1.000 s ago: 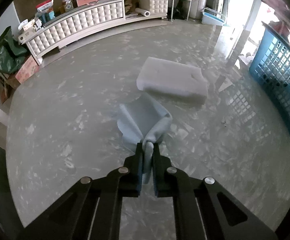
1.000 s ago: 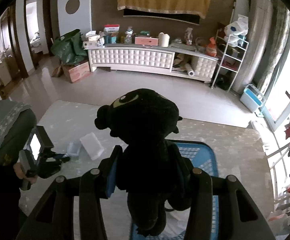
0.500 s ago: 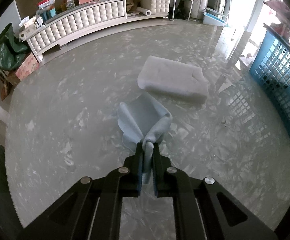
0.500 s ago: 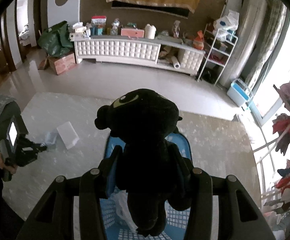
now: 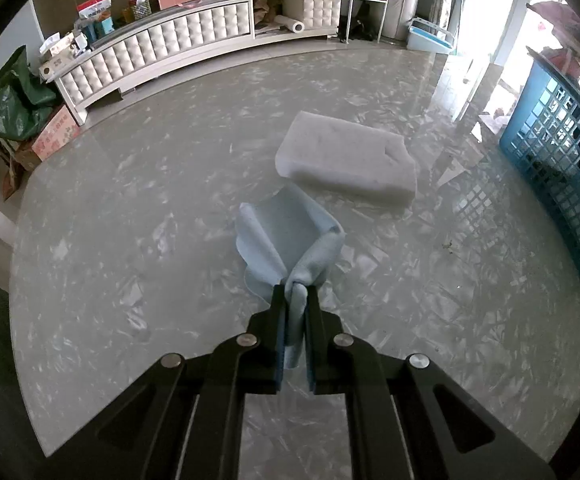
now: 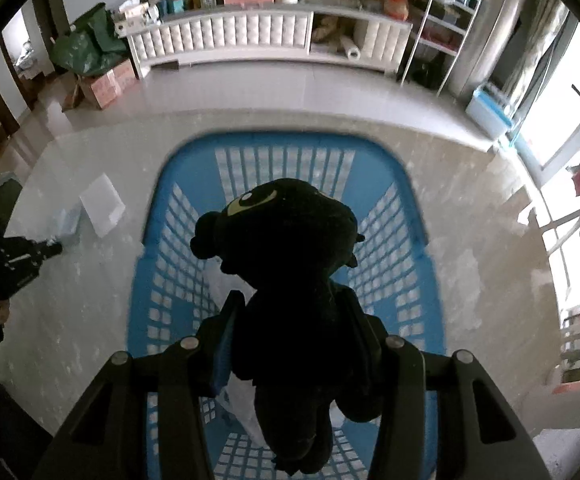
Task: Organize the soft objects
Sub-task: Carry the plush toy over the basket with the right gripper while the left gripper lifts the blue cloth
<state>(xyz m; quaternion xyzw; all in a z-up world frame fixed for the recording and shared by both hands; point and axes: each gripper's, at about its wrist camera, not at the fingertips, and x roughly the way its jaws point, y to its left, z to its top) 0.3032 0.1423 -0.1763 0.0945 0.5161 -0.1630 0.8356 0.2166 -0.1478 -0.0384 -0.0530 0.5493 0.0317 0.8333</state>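
My left gripper point(image 5: 295, 292) is shut on a light blue cloth point(image 5: 286, 236), whose far part rests on the marble table point(image 5: 130, 240). A white foam block point(image 5: 346, 162) lies just beyond the cloth. My right gripper point(image 6: 296, 320) is shut on a black plush toy point(image 6: 286, 232) and holds it directly above the open blue plastic basket point(image 6: 394, 208). Something white lies in the basket under the toy. The basket also shows in the left wrist view point(image 5: 562, 152) at the far right. The left gripper point(image 6: 30, 256) shows at the left edge of the right wrist view.
A white tufted cabinet point(image 5: 178, 48) with boxes and bottles on top runs along the far wall. A green bag point(image 5: 14, 104) and a cardboard box point(image 5: 54, 136) stand on the floor at left. A metal shelf rack point(image 6: 438, 36) stands at the back right.
My right gripper has carried the plush toy forward and tilted down, so the basket now lies straight under it. My left gripper stays shut on the cloth and has barely moved.
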